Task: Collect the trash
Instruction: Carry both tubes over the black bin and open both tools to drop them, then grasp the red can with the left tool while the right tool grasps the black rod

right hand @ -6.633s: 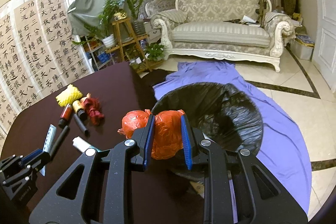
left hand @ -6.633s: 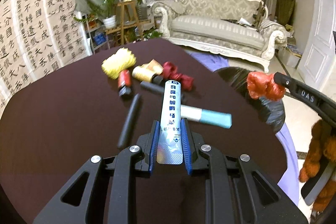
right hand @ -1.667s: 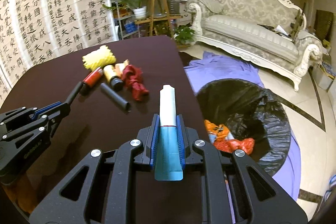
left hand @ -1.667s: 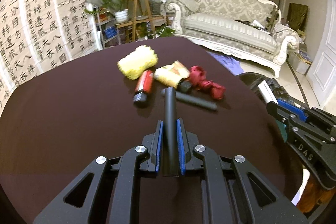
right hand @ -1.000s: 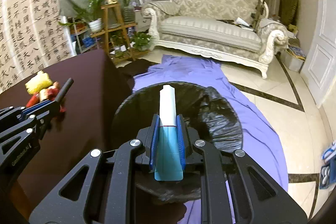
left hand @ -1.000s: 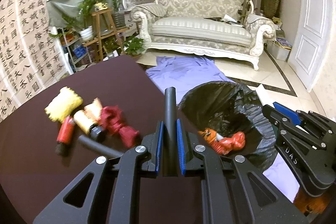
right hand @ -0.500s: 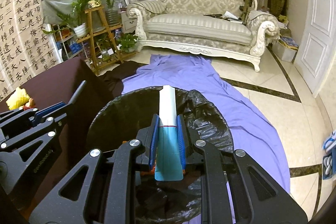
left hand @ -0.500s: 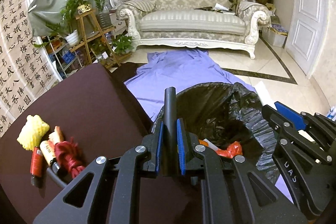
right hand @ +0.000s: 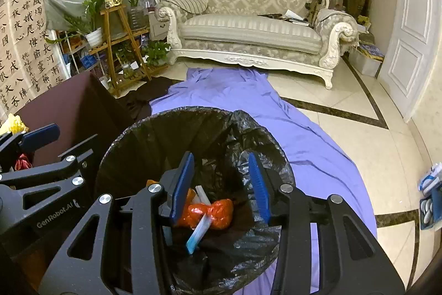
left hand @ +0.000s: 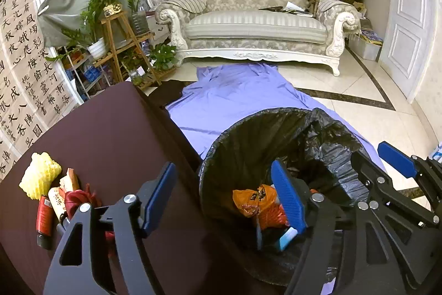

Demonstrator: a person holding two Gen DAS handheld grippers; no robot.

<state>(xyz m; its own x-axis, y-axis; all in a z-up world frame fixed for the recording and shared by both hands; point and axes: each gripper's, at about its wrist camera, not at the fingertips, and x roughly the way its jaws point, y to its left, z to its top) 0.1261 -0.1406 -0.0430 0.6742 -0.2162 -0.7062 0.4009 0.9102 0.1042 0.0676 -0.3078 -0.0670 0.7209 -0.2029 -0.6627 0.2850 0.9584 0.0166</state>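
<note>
Left gripper (left hand: pixel 222 195): jaws just sprung wide, nothing between the blue pads, poised over the near rim of the bin.
Right gripper (right hand: pixel 219 185): jaws just parted, empty, hanging right above the bin's mouth.
Trash bin (right hand: pixel 154 126): black-lined, on the floor just beside the table; holds an orange bag (right hand: pixel 218 213) and a white-and-teal tube (right hand: pixel 197 234).
Dark table (left hand: pixel 110 140): yellow foam net (left hand: pixel 38 181), red tube (left hand: pixel 44 217) and red scrap (left hand: pixel 78 199) lie clustered at its left side.
Floor: purple cloth (left hand: pixel 237 96) runs from the bin toward the sofa (left hand: pixel 257 26).
</note>
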